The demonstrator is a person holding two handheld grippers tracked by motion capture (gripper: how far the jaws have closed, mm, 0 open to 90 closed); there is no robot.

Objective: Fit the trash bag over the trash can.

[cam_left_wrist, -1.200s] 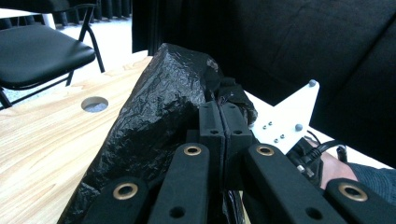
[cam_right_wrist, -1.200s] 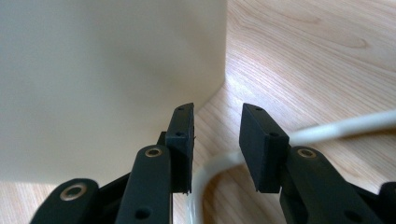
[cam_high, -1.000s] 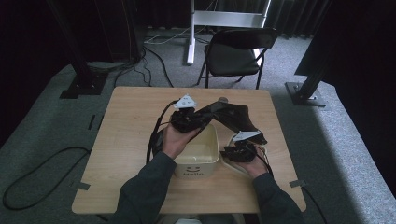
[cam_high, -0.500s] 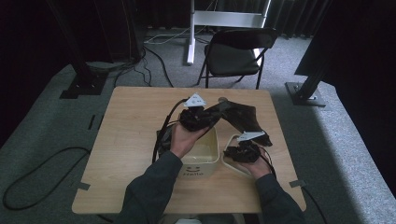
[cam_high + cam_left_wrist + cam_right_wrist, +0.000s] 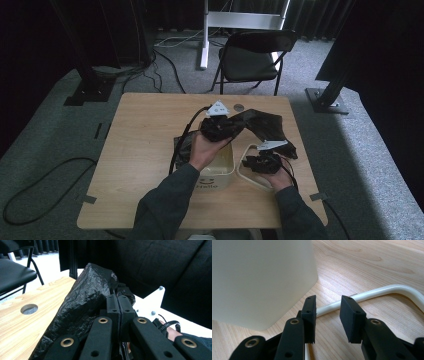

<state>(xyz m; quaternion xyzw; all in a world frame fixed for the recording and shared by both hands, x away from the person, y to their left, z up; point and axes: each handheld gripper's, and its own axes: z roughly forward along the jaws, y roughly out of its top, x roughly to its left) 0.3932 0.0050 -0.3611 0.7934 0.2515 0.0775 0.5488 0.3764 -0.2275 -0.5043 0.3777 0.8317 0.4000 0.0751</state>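
Lining step, likely: right gripper [image 5: 263, 162] at five o'clock, jaws apart astride the white ring [image 5: 372, 295] (not clamped); left gripper [image 5: 220, 127] clenched on the black bin bag [image 5: 262, 125] above the white bin [image 5: 220, 165]. Next: spread the bag's mouth.

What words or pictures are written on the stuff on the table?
On the front of the cream bin: a dark printed word ending in what looks like "…ello", with a small smiley-like mark above it; too blurred in the high view to read for sure.
On the black plastic bag: no writing to be seen.
On the bin's white ring and the wooden table: no writing to be seen.
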